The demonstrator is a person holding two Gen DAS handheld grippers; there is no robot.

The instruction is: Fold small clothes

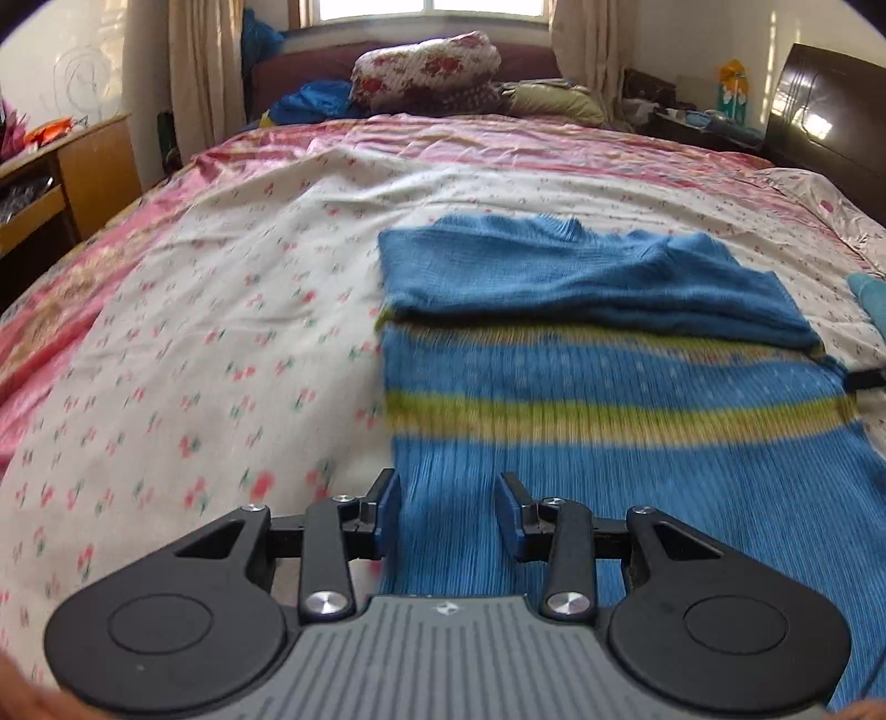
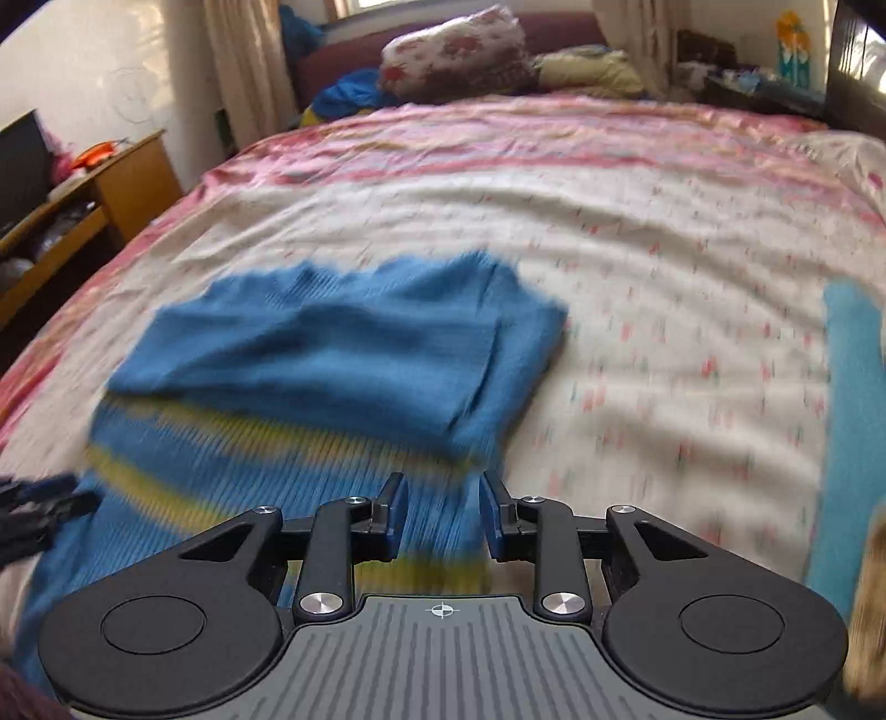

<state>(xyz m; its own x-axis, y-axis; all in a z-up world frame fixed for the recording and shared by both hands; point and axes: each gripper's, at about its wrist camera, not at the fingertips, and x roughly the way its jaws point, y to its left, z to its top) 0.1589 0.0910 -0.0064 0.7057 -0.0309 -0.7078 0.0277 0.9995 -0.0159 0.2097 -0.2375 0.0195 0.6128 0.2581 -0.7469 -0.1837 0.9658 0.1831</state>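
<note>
Blue sweater (image 1: 581,387) with yellow-green stripes, top folded over; left gripper (image 1: 448,515), right gripper (image 2: 443,515) both apart, empty.

A big bed (image 1: 277,232) with a flowery pink and white sheet fills the room. Sun shines through a window (image 1: 421,8) with pale curtains (image 1: 205,72). A wooden desk (image 1: 83,160) stands by the white wall (image 1: 61,61).

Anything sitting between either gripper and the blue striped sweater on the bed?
Nothing visible does. The left gripper and right gripper both hang right over the near part of the blue sweater, jaws open with only knit showing between them. A teal cloth lies off to the right on the bedspread, clear of both.
</note>
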